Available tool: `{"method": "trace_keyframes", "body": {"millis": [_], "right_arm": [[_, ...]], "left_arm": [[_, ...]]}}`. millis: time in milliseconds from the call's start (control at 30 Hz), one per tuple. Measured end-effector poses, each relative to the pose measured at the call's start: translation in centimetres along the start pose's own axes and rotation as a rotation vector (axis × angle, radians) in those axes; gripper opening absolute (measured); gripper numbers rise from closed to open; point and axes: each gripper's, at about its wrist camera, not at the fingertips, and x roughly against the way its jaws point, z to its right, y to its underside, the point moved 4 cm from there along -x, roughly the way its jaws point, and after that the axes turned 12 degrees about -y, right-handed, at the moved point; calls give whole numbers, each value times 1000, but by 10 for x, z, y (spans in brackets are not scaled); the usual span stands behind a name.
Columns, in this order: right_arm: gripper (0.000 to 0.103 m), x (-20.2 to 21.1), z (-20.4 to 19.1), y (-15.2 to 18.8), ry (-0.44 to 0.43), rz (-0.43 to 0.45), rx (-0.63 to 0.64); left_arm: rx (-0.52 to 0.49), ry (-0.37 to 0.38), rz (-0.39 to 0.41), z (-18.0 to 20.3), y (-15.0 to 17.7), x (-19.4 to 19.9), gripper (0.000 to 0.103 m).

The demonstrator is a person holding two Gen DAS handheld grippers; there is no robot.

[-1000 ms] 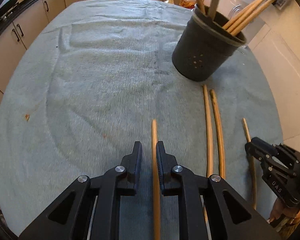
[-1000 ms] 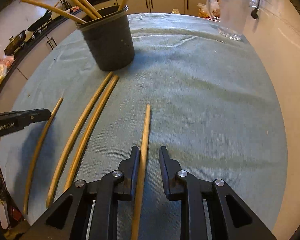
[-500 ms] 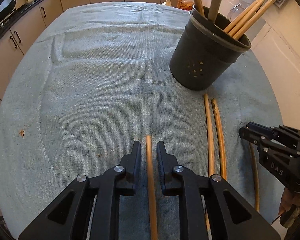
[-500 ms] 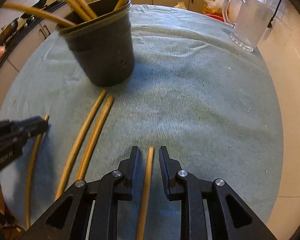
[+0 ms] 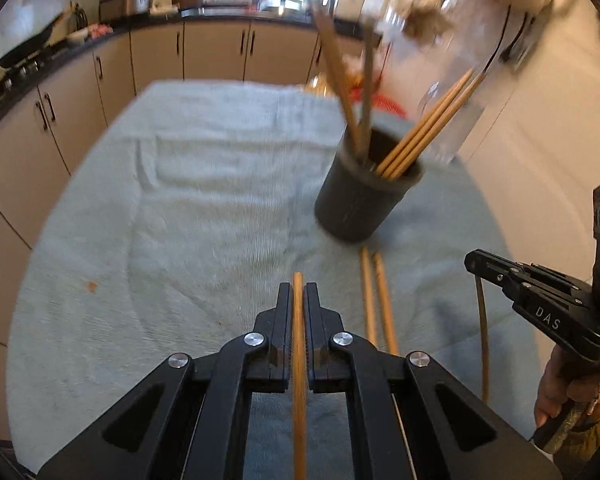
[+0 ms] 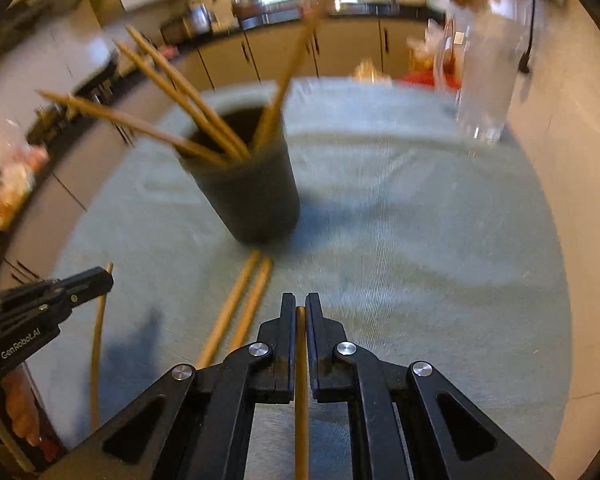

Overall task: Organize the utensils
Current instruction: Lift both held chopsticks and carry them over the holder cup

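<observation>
In the left wrist view my left gripper [image 5: 298, 286] is shut on a wooden chopstick [image 5: 299, 360], its pads pressing both sides, lifted off the towel. In the right wrist view my right gripper [image 6: 300, 298] grips a second chopstick [image 6: 301, 400] the same way. Ahead stands a dark round holder [image 5: 366, 200] [image 6: 248, 196] with several chopsticks leaning in it. Two more chopsticks [image 5: 376, 296] [image 6: 240, 304] lie side by side on the towel in front of it. Each view shows the other gripper at its edge, the right gripper [image 5: 470, 260] and the left gripper [image 6: 106, 276].
A pale green towel [image 5: 204, 208] covers the table. A clear glass pitcher [image 6: 488, 80] stands at the far right near the wall. Kitchen cabinets [image 5: 216, 52] run behind and to the left. A small orange crumb [image 5: 92, 286] lies on the towel's left part.
Both grippers closed tight on their chopsticks and rose with them off the towel. Both views tilted up, so the cabinets and window now show.
</observation>
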Motion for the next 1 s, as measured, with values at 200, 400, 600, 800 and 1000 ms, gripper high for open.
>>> {"method": "trace_keyframes", "body": {"millis": [200, 400, 600, 800, 1000], "right_arm": [[5, 68, -21, -8, -9, 202, 40], [5, 107, -32, 7, -17, 283, 33], [5, 139, -42, 26, -7, 333, 60], [5, 167, -54, 43, -3, 362, 98], [5, 187, -66, 56, 1, 381, 133]], "left_arm": [[18, 20, 159, -3, -8, 64, 5], [-36, 11, 266, 13, 2, 100, 5], [-42, 22, 307, 10, 19, 127, 5], [-39, 22, 338, 4, 34, 151, 5], [-51, 46, 365, 5, 48, 170, 5]]}}
